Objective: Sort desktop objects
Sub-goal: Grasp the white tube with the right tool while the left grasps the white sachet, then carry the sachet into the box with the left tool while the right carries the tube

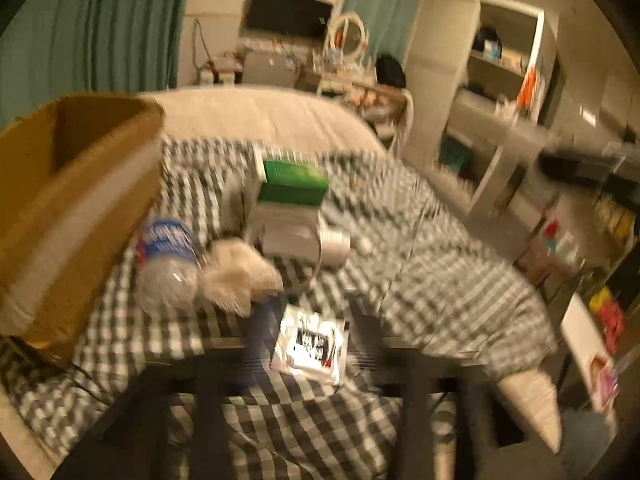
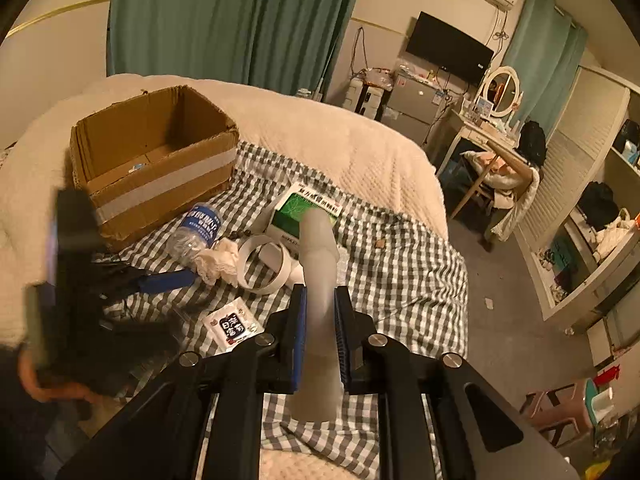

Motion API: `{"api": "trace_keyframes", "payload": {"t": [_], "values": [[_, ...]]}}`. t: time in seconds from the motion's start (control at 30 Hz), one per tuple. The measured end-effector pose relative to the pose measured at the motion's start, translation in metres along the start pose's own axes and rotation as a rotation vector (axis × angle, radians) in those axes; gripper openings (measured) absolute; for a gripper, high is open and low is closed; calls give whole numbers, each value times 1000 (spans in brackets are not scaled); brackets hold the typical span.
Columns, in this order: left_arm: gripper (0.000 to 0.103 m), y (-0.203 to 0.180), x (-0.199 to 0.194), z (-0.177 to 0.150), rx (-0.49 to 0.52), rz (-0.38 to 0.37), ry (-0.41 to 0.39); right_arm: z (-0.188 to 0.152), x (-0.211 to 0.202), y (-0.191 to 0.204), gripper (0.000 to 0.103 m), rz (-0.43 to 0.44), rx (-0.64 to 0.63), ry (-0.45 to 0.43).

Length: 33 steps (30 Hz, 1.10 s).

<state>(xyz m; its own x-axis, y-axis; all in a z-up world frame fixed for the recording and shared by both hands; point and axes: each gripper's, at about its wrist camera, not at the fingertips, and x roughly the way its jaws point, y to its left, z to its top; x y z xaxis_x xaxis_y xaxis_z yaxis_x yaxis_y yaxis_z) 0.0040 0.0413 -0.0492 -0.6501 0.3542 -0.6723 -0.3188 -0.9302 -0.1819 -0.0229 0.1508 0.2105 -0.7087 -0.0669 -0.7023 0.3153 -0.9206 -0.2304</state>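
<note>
The right gripper [image 2: 320, 312] is clamped on a frosted translucent plastic tube [image 2: 318, 280], held above the grey-and-white checked cloth [image 2: 400, 264]; whether the blurred left gripper [image 1: 310, 340] is spread or pressed together cannot be told. The open brown cardboard box [image 2: 156, 168] appears nearly empty. A crushed clear plastic bottle [image 2: 196, 232], crumpled white tissue [image 2: 218, 262], white tape ring [image 2: 264, 262], green-and-white carton [image 2: 306, 210] and small printed sachet [image 2: 234, 326] are left unsorted, so little is judged done.

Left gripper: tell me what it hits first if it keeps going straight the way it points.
Probably the small white packet with black print, lying on the checked cloth between the left gripper's fingers. Beyond it are the crumpled tissue and white box. The picture is blurred, so depth is uncertain.
</note>
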Motion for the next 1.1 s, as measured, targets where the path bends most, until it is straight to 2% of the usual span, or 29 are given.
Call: {"api": "trace_keyframes", "payload": {"t": [0.03, 0.2, 0.3, 0.43, 0.5, 0.53, 0.57, 0.73, 0.8, 0.83, 1.1], "values": [[76, -2, 13, -6, 5, -8, 16, -2, 3, 0, 13, 5, 4, 6], [77, -10, 48, -20, 47, -15, 107, -17, 30, -6, 13, 41, 37, 45], [77, -17, 67, -27, 113, 25, 126, -27, 48, -15, 13, 68, 62, 61], [77, -15, 91, -39, 148, 48, 182, -40, 72, -24, 13, 94, 91, 86], [64, -18, 95, -41, 179, 64, 179, -45, 81, -31, 13, 103, 106, 97], [48, -19, 95, -41, 191, 64, 180, -48, 86, -35, 13, 107, 115, 105], [39, -19, 94, -39, 195, 64, 182, -50, 88, -37, 13, 109, 120, 109], [30, -9, 86, -31, 142, 35, 184, -61, 88, -44, 13, 100, 137, 121], [20, -7, 82, -29, 132, 37, 180, -62, 83, -44, 13, 96, 140, 121], [9, -6, 77, -28, 128, 41, 170, -63, 78, -44, 13, 93, 140, 121], [8, -3, 41, -18, 79, 1, 105, -53, 41, -40, 13, 64, 116, 89]]}}
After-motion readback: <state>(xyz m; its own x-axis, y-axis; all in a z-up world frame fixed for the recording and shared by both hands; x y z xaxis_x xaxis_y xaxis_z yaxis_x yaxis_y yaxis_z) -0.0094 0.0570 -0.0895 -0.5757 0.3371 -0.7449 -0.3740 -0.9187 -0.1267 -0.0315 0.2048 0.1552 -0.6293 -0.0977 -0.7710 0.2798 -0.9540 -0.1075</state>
